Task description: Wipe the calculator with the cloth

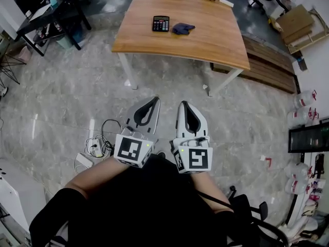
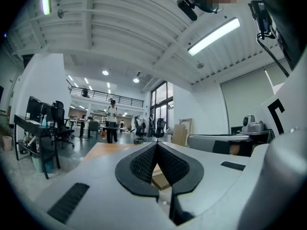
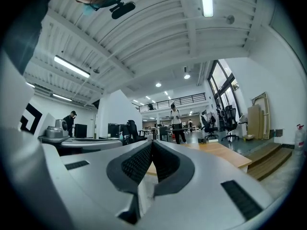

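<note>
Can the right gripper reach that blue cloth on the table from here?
Probably not yet: the right gripper is by the person's body, with a stretch of floor before the table. Nothing covers the cloth.

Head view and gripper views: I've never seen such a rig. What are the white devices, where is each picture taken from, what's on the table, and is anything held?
There is no robot arm: a person holds a white left gripper and a white right gripper, one per hand; the marker cubes belong to them. The head view comes from a camera on the person's head, looking steeply down. The other two come from cameras riding on each gripper, looking along its black fingers. Ahead stands a light wooden table with a black calculator and, beside it, a crumpled dark blue cloth. Both grippers are shut and empty, well short of the table.
</note>
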`<state>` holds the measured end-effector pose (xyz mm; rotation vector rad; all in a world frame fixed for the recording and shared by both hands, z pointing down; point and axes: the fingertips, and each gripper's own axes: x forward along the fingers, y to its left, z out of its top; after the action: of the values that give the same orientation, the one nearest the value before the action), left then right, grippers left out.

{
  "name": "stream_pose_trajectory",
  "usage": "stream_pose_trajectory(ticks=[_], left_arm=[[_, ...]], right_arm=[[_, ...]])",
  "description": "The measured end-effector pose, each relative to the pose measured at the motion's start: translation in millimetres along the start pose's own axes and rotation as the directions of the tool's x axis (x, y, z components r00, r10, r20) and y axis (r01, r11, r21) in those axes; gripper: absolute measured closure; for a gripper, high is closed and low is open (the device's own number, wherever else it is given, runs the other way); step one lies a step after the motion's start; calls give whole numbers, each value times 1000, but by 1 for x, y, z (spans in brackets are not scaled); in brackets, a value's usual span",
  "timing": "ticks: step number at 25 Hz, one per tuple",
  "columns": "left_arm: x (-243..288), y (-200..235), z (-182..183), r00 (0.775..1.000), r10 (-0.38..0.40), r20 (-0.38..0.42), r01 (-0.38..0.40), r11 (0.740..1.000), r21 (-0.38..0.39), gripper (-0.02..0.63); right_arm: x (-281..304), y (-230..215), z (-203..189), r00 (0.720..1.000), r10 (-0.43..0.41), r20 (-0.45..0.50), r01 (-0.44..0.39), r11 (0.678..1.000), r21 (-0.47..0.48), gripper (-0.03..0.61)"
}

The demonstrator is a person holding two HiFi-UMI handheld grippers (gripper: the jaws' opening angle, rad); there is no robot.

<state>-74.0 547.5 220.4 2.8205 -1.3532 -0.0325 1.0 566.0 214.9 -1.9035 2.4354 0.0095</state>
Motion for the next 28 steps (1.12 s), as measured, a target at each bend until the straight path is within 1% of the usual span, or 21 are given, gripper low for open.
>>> stream_pose_trajectory(ticks=[3, 6, 9, 11, 13, 15, 18, 22, 28], left_arm=[[11, 1, -6, 1000, 15, -5, -15, 1000, -1, 607], [28, 10, -12, 1000, 25, -12, -25, 1000, -12, 607], [56, 27, -21, 999, 25, -26, -26, 999, -21, 607], [81, 38, -31, 999, 14, -40, -15, 999, -43, 607], [113, 53, -37, 999, 9, -43, -12, 998, -65, 607], [144, 74, -42, 999, 15, -38, -17, 997, -70, 607], [189, 119, -48, 999, 17, -44, -20, 997, -72, 607], [249, 179, -51, 998, -2, -59, -4, 996, -87, 607], [311, 233, -57, 995, -38, -90, 30, 995, -93, 607]], right_arm=[[4, -15, -6, 1000, -4, 0, 4, 1000, 19, 563], [15, -32, -15, 1000, -30, -10, 30, 999, 38, 563], [42, -52, -29, 997, -62, -41, 64, 997, 51, 563], [65, -68, -40, 995, -77, -68, 81, 995, 56, 563], [94, -83, -48, 993, -84, -86, 88, 995, 50, 563], [129, -96, -57, 991, -83, -104, 88, 995, 43, 563], [190, -106, -69, 988, -83, -127, 90, 995, 45, 563], [276, -106, -69, 990, -60, -128, 64, 998, 26, 563], [361, -121, -69, 988, -80, -134, 86, 995, 42, 563]])
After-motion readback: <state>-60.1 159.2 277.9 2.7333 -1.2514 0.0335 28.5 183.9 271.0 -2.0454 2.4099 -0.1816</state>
